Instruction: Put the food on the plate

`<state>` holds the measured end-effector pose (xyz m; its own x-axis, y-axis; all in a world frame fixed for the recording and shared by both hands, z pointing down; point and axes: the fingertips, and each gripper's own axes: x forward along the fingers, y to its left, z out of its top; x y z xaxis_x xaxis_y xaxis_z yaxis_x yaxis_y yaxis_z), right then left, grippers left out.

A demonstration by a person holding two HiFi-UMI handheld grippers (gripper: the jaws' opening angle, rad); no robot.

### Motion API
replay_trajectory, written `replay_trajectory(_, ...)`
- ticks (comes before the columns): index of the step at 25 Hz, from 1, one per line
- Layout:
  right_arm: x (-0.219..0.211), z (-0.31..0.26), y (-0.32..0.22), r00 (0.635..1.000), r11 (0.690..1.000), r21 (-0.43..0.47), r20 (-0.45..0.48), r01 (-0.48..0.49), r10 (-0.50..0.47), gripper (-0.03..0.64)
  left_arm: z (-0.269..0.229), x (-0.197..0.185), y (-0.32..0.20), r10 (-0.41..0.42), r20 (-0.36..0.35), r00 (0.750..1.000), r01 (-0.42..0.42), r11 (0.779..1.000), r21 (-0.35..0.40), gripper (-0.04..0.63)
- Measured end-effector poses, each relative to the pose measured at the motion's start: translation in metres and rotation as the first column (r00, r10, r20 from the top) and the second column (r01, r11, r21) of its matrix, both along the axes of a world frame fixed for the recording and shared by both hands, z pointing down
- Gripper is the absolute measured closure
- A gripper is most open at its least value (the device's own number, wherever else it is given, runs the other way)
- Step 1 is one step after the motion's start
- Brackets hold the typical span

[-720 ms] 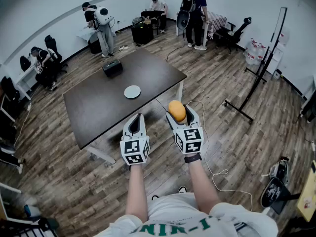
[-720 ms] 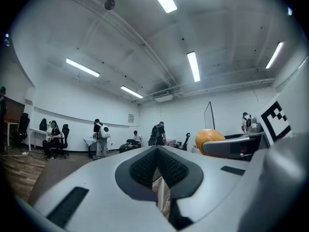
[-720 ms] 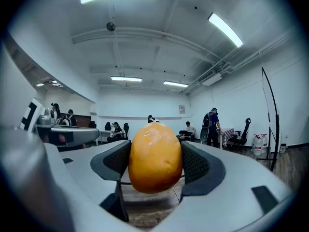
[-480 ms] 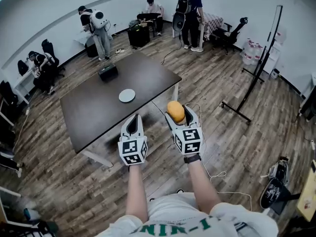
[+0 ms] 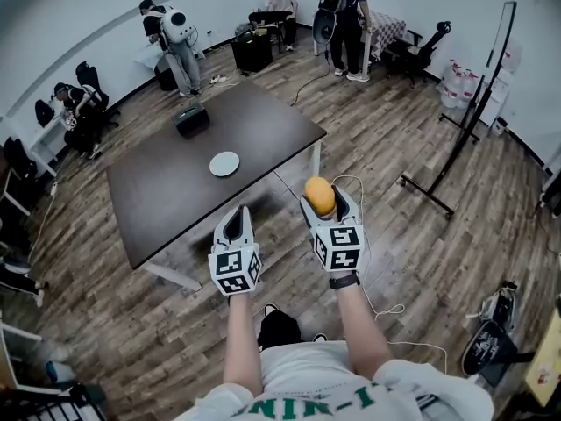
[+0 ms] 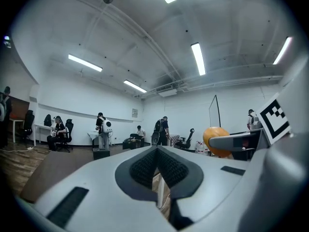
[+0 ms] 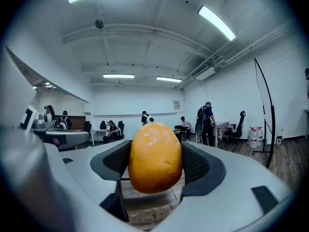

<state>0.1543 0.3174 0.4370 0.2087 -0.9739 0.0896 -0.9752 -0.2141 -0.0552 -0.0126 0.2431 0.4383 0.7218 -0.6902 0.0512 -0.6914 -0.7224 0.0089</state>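
An orange, egg-shaped piece of food (image 5: 320, 196) (image 7: 155, 157) sits clamped between the pads of my right gripper (image 5: 322, 202) (image 7: 155, 163), held in the air off the near corner of the dark table (image 5: 158, 200). The same food (image 6: 217, 140) shows at the right of the left gripper view. A small white plate (image 5: 224, 163) lies near the middle of the table, well ahead and to the left. My left gripper (image 5: 235, 228) (image 6: 157, 170) hangs beside the right one, its jaws shut with nothing between them.
A black box (image 5: 192, 119) stands at the table's far end. Several people (image 5: 180, 42) work at desks and chairs along the far walls. A black floor stand (image 5: 456, 139) rises at the right, and a white cable (image 5: 372, 274) trails over the wooden floor.
The view has shifted a little; both grippers stay side by side before the table, the right one slightly higher and still holding the food.
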Motion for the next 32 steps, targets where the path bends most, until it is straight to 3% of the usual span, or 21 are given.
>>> replay_trajectory(6,0.014,0.02,-0.095,0.999,0.999,-0.012,0.015,0.033,-0.033,0.281,0.017,0.02,-0.097,-0.011,-0.006,1.0,0.011,1.0,-0.008,0.584)
replay_trajectory(13,0.039,-0.002,-0.283,0.996,0.996,0.018,-0.013,0.084,-0.084,0.281,0.0,0.064,-0.282,-0.011,-0.01,1.0,0.012,0.999,0.037,0.584)
replay_trajectory(17,0.039,-0.015,-0.396,0.995,0.995,0.017,0.006,0.103,-0.103,0.282,-0.014,0.067,-0.388,0.002,0.018,1.0,-0.003,0.999,0.042,0.584)
replay_trajectory(21,0.023,-0.013,-0.496,0.989,0.989,-0.002,0.018,0.15,-0.15,0.281,-0.019,0.056,-0.484,-0.023,0.004,1.0,0.022,0.999,0.033,0.584)
replay_trajectory(32,-0.029,0.025,-0.627,0.944,0.939,-0.092,0.03,0.33,-0.329,0.281,0.029,0.022,-0.595,-0.119,0.012,0.993,0.12,0.991,-0.062,0.584)
